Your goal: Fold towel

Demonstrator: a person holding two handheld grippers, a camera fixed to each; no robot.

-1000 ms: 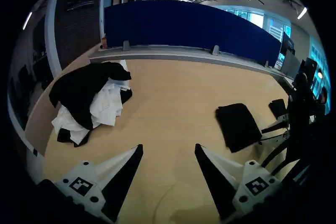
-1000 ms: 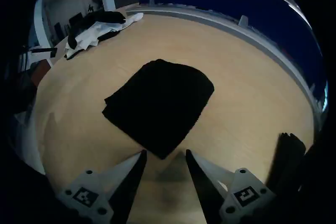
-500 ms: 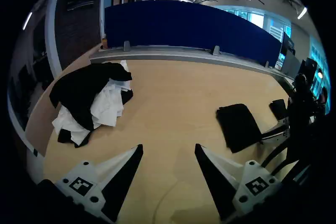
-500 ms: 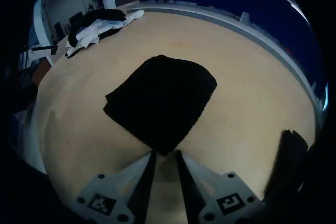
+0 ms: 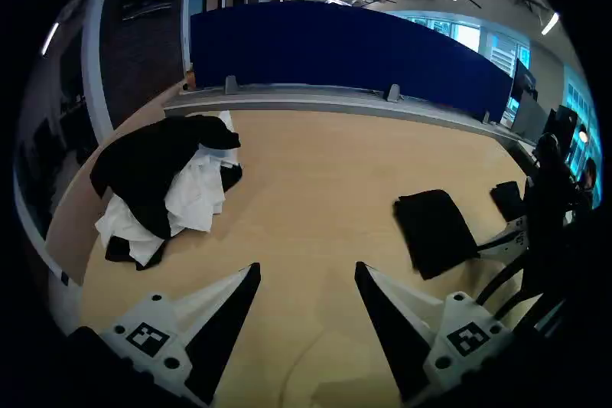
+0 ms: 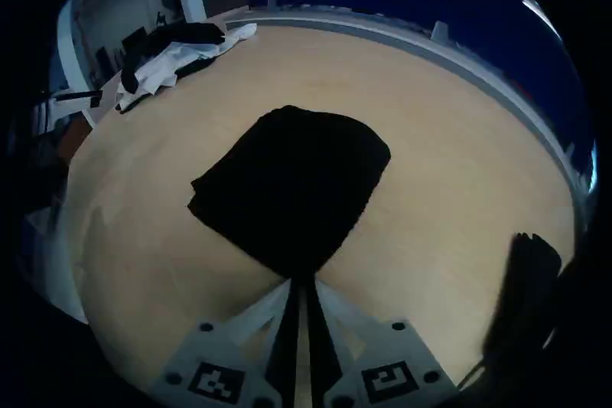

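The right gripper point(image 6: 302, 282) pinches the near corner of the folded black towel point(image 6: 294, 186) lying on the wooden table point(image 6: 459, 163) (clothes pile point(image 5: 164, 178) well apart); the left gripper point(image 5: 306, 266) hangs spread wide over the table

The jaws of the white right gripper point(image 6: 303, 284) have been drawn together, from wide apart a second ago, and closed on the near corner of the folded black cloth towel point(image 6: 294, 186).
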